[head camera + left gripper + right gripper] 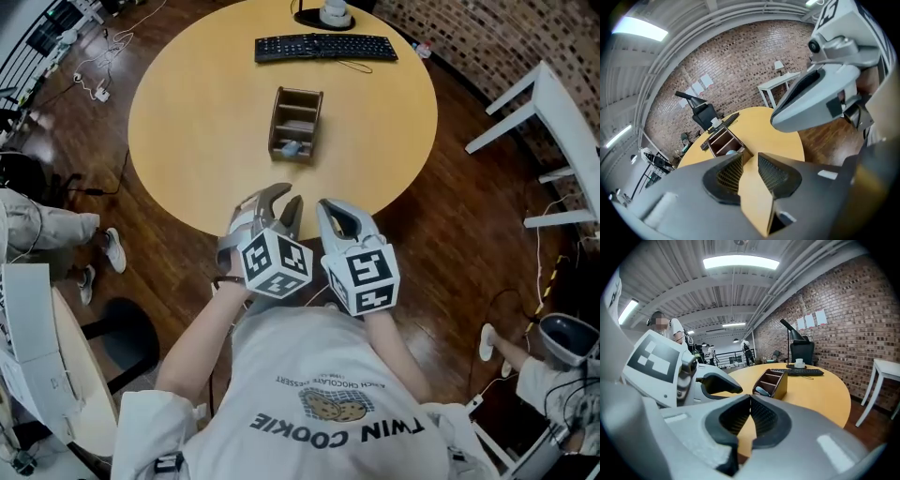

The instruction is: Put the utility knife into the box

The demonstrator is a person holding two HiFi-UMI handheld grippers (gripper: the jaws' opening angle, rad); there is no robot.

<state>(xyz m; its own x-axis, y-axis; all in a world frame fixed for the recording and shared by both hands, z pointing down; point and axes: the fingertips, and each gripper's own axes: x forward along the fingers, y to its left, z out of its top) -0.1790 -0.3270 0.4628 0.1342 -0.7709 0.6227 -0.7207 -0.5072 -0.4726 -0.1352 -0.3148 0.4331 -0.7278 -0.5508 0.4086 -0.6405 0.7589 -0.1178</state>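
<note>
Tongs, head view: left tongs parted by a narrow gap, nothing between them; right tongs closed tip to tip, likewise empty. Both held side by side on the near side of the box, well apart from it, at the edge of the table closest to the body. Pale blue thing, judged to be the utility knife, lying in the box's nearest compartment, well apart from both tongs and touched by neither.

Left gripper view: left tongs open, bare table showing through the gap. Box ahead, beyond the tips and slightly left. Utility knife just visible as a blue patch at the box's near end.

Right gripper view: right tongs with pads meeting, nothing pinched. Box ahead and slightly right of the tips. Utility knife showing blue in the compartment facing the tongs. Left tongs off to the left of the box.

Judging from all this: placing apparently done, only clearing away left. To do that well, keep both tongs on the near side of the box, avoid brushing its near wall or nudging it across the table, leave the knife seated, attempt no second grab.
</note>
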